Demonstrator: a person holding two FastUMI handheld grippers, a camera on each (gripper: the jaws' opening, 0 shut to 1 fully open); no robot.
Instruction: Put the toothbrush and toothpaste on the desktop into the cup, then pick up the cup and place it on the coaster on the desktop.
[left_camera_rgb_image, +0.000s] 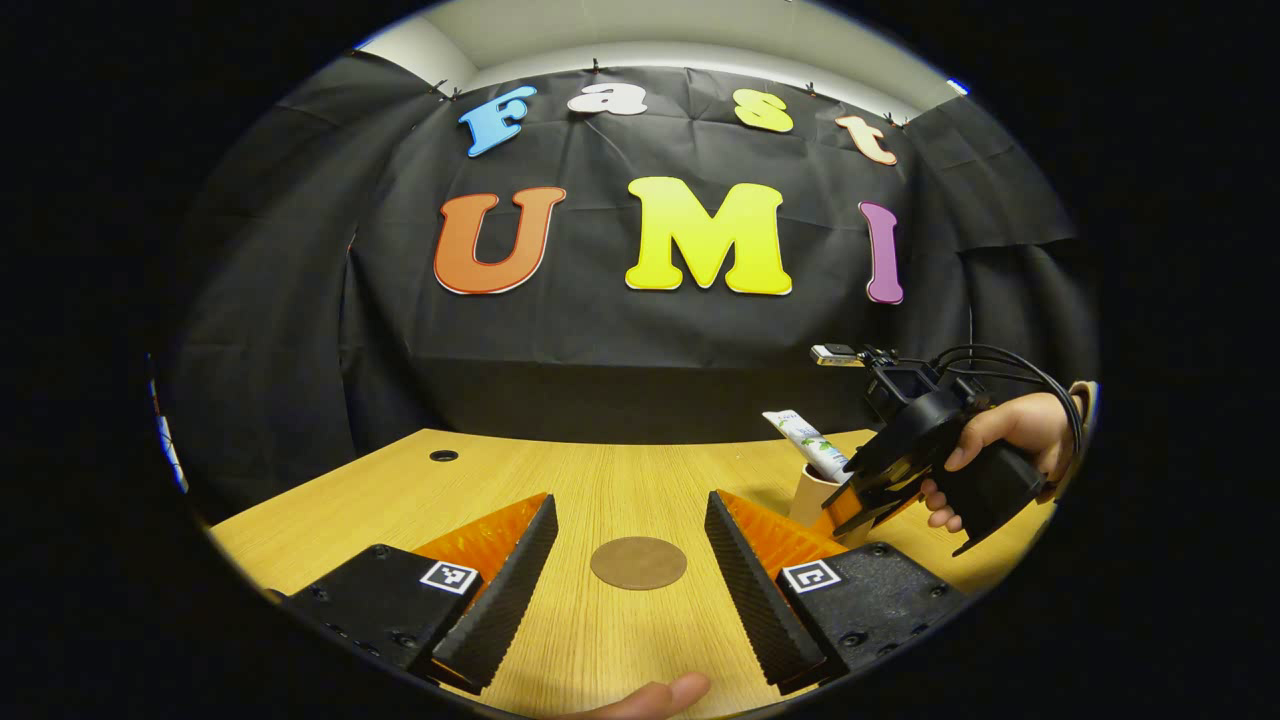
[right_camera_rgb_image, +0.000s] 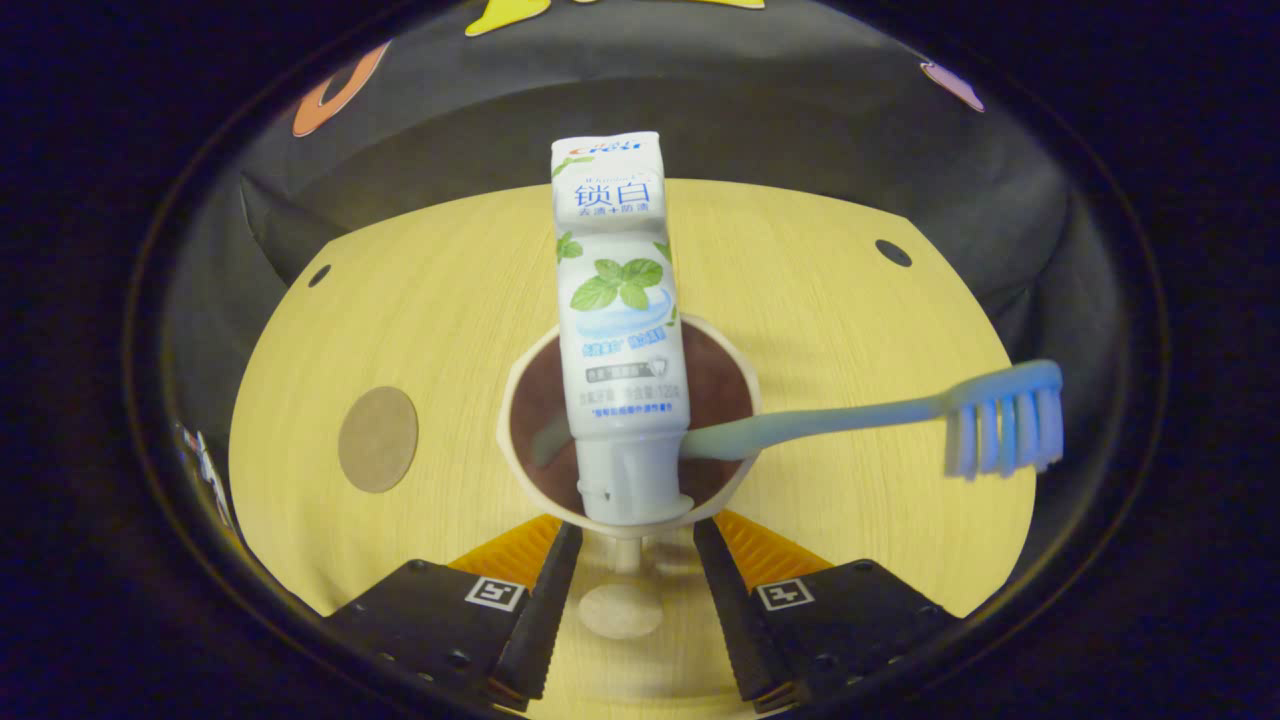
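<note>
A cream cup (right_camera_rgb_image: 722, 378) with a dark inside stands between the fingers of my right gripper (right_camera_rgb_image: 628, 535), which are closed against its lower sides. A white toothpaste tube (right_camera_rgb_image: 620, 330) stands cap-down in the cup. A pale blue toothbrush (right_camera_rgb_image: 880, 415) leans out over the rim to the right, bristles outward. The round brown coaster (right_camera_rgb_image: 378, 439) lies on the desk to the left of the cup. My left gripper (left_camera_rgb_image: 630, 545) is open low over the coaster (left_camera_rgb_image: 638, 562). To its right are the cup (left_camera_rgb_image: 810, 492), the tube (left_camera_rgb_image: 808, 440) and the right gripper (left_camera_rgb_image: 850, 498).
The wooden desk (left_camera_rgb_image: 600, 480) runs back to the black cloth wall. It has small round holes (left_camera_rgb_image: 443, 456) (right_camera_rgb_image: 893, 252). A hand (left_camera_rgb_image: 1010, 430) holds the right gripper, with cables above it. A fingertip (left_camera_rgb_image: 650, 695) shows at the bottom edge.
</note>
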